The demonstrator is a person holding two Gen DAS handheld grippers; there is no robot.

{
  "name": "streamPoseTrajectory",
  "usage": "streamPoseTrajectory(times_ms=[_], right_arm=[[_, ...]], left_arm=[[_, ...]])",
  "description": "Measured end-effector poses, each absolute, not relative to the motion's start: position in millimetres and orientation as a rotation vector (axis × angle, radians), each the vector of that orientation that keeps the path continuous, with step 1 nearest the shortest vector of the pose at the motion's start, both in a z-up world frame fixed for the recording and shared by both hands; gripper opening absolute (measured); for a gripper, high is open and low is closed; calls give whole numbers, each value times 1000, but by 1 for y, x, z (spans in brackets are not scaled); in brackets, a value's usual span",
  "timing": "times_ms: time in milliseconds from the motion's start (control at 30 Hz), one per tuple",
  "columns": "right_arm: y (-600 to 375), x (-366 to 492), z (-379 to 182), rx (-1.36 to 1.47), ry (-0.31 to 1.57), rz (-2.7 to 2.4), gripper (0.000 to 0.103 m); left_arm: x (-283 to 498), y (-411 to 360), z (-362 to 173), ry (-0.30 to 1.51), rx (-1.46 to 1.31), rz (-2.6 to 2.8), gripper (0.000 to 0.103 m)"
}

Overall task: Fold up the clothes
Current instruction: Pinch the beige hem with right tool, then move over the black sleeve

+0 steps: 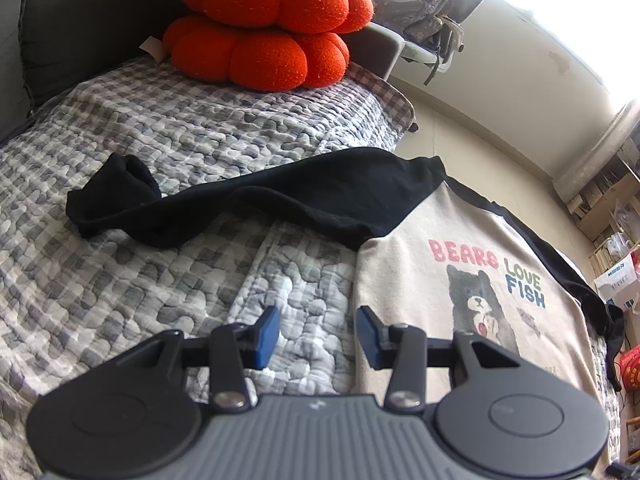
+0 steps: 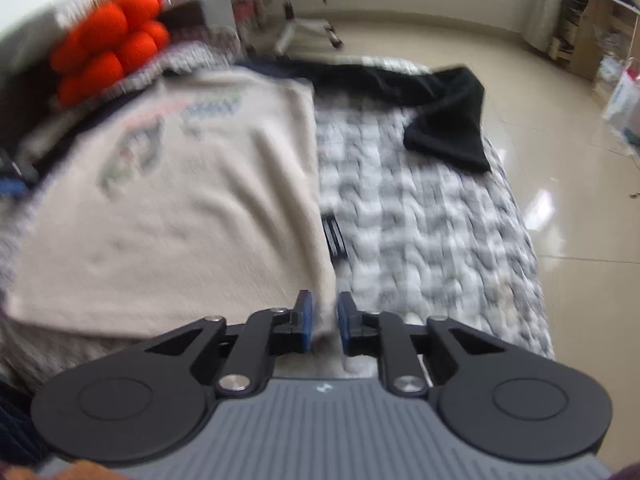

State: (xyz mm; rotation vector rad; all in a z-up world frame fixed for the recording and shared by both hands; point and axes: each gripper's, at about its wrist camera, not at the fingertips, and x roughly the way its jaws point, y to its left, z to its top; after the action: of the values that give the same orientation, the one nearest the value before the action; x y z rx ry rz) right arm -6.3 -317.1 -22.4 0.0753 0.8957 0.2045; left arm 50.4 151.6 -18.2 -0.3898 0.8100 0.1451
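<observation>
A bed (image 1: 168, 152) covered with a grey-and-white checked quilt (image 1: 120, 280) carries everything here. Spread flat on the quilt lies a cream raglan shirt (image 1: 420, 280) with black sleeves and a bear print reading "BEARS LOVE FISH"; one black sleeve (image 1: 240, 204) stretches out from the shirt across the quilt, its cuff end rumpled, and the other black sleeve (image 2: 448, 116) lies out from the shirt's opposite side near the bed's edge. Beyond the shirt, well apart from it, two orange pumpkin-shaped cushions (image 1: 272, 28) sit stacked on the quilt.

low wrist views, sharing shirt (image 1: 420, 280)
</observation>
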Motion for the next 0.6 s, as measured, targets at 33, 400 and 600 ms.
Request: streamPoseTrajectory(times_ms=[33, 400, 600], right_arm=[[-319, 3, -18, 93, 882, 207, 29], [-324, 137, -7, 277, 844, 213, 39], [-321, 209, -28, 338, 857, 156, 57]], left_arm=[[51, 152, -18, 808, -392, 141, 44], [60, 145, -21, 817, -383, 122, 45], [66, 144, -27, 835, -362, 130, 46]])
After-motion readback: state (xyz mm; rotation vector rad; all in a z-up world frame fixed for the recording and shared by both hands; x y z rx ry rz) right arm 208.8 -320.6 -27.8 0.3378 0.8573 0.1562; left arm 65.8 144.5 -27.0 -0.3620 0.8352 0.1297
